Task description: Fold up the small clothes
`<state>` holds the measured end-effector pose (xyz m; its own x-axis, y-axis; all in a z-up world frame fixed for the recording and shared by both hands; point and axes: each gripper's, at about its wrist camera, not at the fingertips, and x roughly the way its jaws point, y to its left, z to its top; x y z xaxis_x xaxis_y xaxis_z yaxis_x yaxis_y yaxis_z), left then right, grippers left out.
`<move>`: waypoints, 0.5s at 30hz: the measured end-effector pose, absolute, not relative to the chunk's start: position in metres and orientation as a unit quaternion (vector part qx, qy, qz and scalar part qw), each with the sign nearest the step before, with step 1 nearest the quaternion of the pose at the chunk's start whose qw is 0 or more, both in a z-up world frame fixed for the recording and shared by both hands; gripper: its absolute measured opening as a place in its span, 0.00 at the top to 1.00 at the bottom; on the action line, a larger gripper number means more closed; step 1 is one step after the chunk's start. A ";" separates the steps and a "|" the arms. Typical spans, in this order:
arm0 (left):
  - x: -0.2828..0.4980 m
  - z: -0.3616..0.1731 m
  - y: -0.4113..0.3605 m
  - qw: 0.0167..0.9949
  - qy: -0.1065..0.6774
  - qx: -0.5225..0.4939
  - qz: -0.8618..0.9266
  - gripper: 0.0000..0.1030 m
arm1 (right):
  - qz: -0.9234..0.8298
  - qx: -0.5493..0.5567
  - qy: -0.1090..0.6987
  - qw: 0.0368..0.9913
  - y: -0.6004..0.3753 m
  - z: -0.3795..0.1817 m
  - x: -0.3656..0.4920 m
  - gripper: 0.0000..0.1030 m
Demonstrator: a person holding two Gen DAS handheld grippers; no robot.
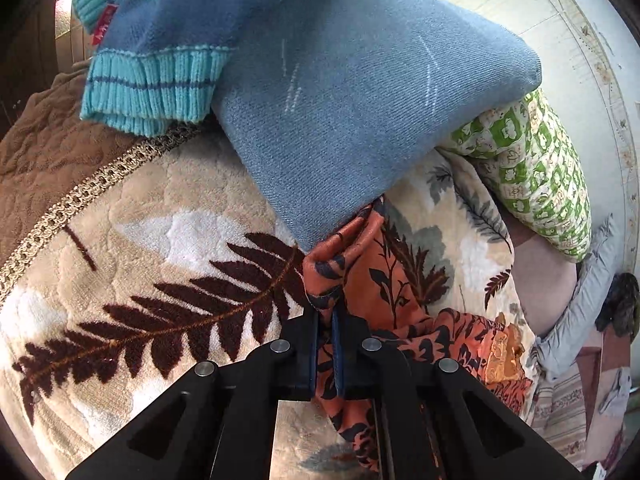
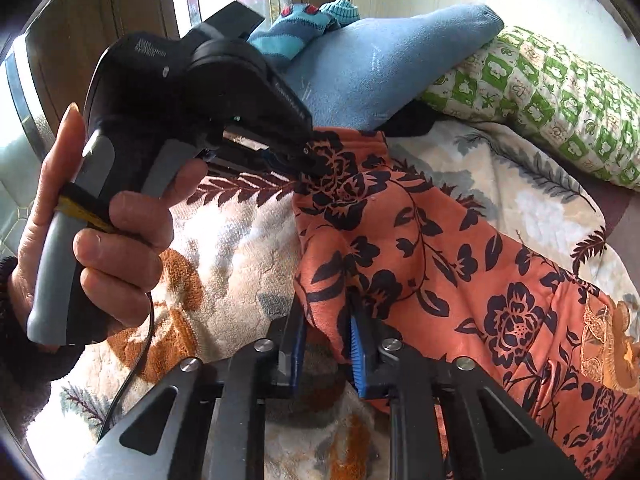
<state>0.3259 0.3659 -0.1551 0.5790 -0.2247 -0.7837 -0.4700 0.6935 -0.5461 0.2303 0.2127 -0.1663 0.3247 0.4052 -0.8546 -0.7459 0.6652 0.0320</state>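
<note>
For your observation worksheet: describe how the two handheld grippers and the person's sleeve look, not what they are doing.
Both the left gripper and the right gripper have black angular fingers with silver pivot pins and blue ribbed pads. The left gripper's body is black, with grey handle, yellow-black strap and thin black cable. The sleeve is dark and fuzzy.

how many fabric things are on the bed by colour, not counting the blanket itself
Orange floral garment: 1
Blue denim-look piece: 1
Turquoise and blue knit: 1
Green and white print piece: 1
Total: 4
</note>
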 end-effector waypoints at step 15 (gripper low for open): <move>0.289 -0.019 0.178 0.860 0.398 -0.313 -0.069 0.96 | 0.291 0.081 0.450 0.841 -0.011 -0.092 0.229 0.85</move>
